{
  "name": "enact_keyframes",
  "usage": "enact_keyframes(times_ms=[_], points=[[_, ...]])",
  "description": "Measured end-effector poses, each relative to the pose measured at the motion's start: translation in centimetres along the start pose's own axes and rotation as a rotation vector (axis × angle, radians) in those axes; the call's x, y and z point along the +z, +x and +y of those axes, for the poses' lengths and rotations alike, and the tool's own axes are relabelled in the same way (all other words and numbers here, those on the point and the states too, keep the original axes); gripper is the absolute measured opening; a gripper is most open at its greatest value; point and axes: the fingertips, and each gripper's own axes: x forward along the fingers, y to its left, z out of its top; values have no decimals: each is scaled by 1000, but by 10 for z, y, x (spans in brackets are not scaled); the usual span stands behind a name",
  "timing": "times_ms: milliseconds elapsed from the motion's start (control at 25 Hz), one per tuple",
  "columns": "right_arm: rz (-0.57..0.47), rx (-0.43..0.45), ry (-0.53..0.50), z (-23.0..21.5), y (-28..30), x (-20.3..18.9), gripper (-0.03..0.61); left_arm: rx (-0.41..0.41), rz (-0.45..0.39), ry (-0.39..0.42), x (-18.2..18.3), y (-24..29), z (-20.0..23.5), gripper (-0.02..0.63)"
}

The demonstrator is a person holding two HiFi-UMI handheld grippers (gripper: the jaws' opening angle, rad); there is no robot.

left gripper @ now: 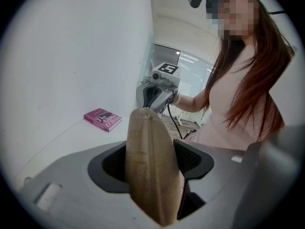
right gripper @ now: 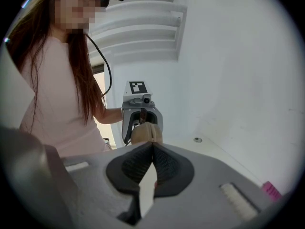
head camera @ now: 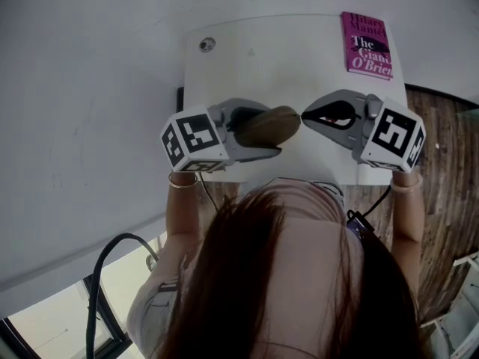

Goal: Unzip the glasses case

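Head view: white table (head camera: 262, 58) fills the upper middle of the frame. Pink book (head camera: 367, 43) lies flat at the table's upper right corner, and a small round fitting (head camera: 207, 45) sits near the upper left corner.

Glasses case (head camera: 278, 120): centre of frame, over the table, lying crosswise between the two grippers. It is a tan, elongated oval with rounded ends.

Left gripper view: the case (left gripper: 150, 175) stands edge-on, and the fabric shows a fine woven texture. One seam line runs lengthwise down the middle of the facing edge. The two halves lie together, with no gap visible along that line.

Left gripper (head camera: 262, 132): clamped on the case. Its dark pads press on both broad sides (left gripper: 152, 163), and the far end of the case sticks out past the jaws. Whether the case touches the table cannot be told.

Right gripper (head camera: 305, 116): comes in from the right of the frame, its tip at the case's right end. In the right gripper view the jaws (right gripper: 151, 144) are closed, pad against pad. The end of the case (right gripper: 145, 132) sits just beyond the tips. Whether a zip pull is pinched between them cannot be made out.

Book also visible at left in the left gripper view (left gripper: 102, 119).
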Motion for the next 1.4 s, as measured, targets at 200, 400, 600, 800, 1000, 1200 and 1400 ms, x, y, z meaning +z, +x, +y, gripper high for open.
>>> enact_keyframes(times_ms=[200, 400, 600, 800, 1000, 1200, 1400], points=[[-16, -7, -7, -5, -1, -4, 5, -10, -54, -12, 6, -5, 0, 296], [-25, -11, -1, -7, 0, -2, 5, -14, -90, -25, 9, -7, 1, 296], [-48, -15, 18, -9, -1, 1, 5, -27, -143, -42, 14, -12, 3, 296], [-53, -15, 26, -11, -1, 1, 5, -46, -181, -66, 15, -12, 4, 296], [-63, -12, 38, -13, -1, 1, 5, -54, -214, -80, 18, -14, 6, 296], [-64, -11, 42, -14, 1, 2, 5, -60, -247, -92, 21, -19, 7, 296], [-78, -9, 55, -14, 1, 2, 5, -68, -275, -101, 23, -21, 7, 296]])
